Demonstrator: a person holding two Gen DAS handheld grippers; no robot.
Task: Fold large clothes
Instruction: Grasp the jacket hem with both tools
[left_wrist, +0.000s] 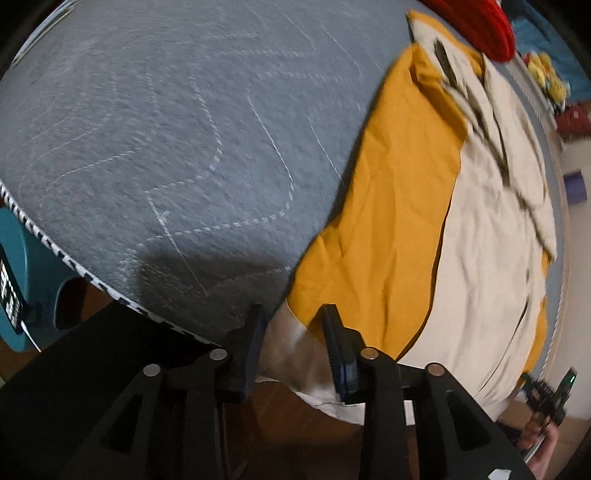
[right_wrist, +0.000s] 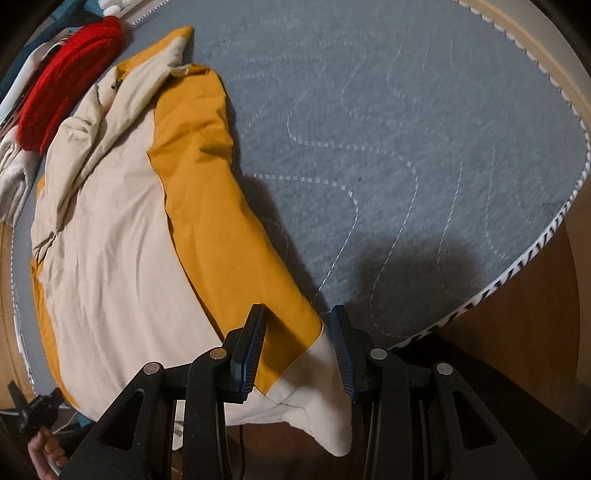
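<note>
A large mustard-yellow and cream garment lies spread on a round grey quilted table pad. One cream cuff end hangs over the near edge. My left gripper points down over that cuff, its jaws apart with the cloth loose between them. In the right wrist view the same garment runs along the left side of the pad. Its other cream cuff droops off the edge. My right gripper straddles that cuff with its jaws apart, and I see no pinch on the cloth.
A red knitted item and pale cloth lie at the far rim. A teal object stands beside the table. The pad's striped edge drops to a brown wooden floor. A hand shows low in the right view.
</note>
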